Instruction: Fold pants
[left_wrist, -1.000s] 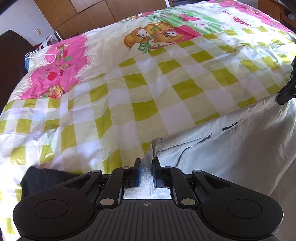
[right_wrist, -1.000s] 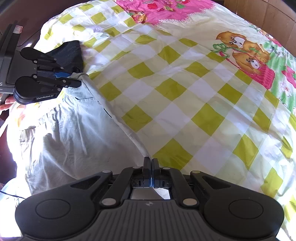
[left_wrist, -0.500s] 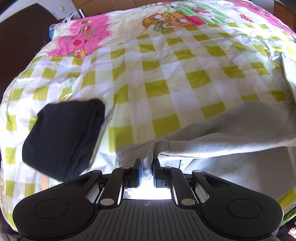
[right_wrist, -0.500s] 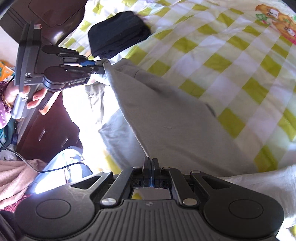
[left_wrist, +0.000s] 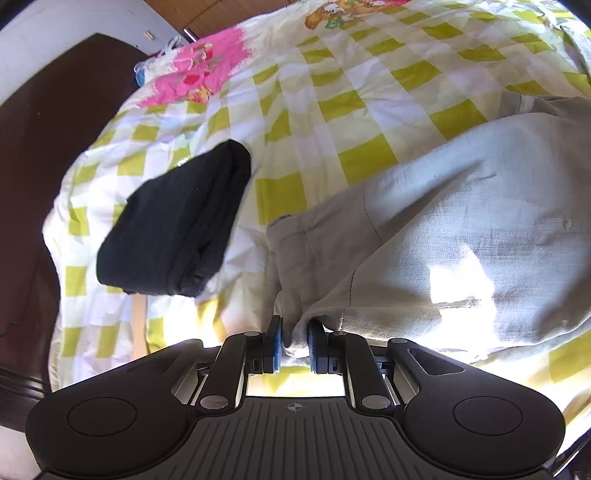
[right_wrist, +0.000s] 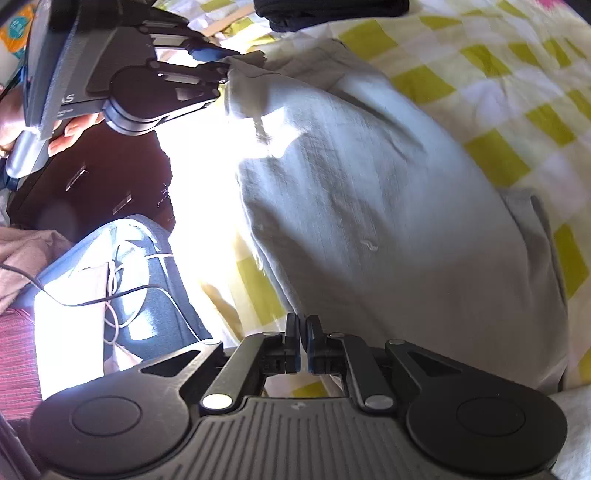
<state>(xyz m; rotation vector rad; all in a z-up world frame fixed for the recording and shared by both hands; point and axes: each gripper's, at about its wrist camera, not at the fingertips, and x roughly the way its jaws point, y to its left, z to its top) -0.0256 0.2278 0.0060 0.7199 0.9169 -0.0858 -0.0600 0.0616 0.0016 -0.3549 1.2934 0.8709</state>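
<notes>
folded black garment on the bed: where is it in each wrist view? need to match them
Left wrist: the folded black garment lies left of centre on the checked bedspread, left of the light grey pants.
Right wrist: only its edge shows, cut off at the top.
Shared landmark: the pants corner pinched in the left gripper, seen top left in the right view.

A folded black garment (left_wrist: 177, 225) lies on the yellow-checked bedspread (left_wrist: 332, 107), beside dark wooden furniture (left_wrist: 40, 122).

Pale grey pants (left_wrist: 461, 221), doubled over, on checked bedsheet (left_wrist: 332, 92)
</notes>
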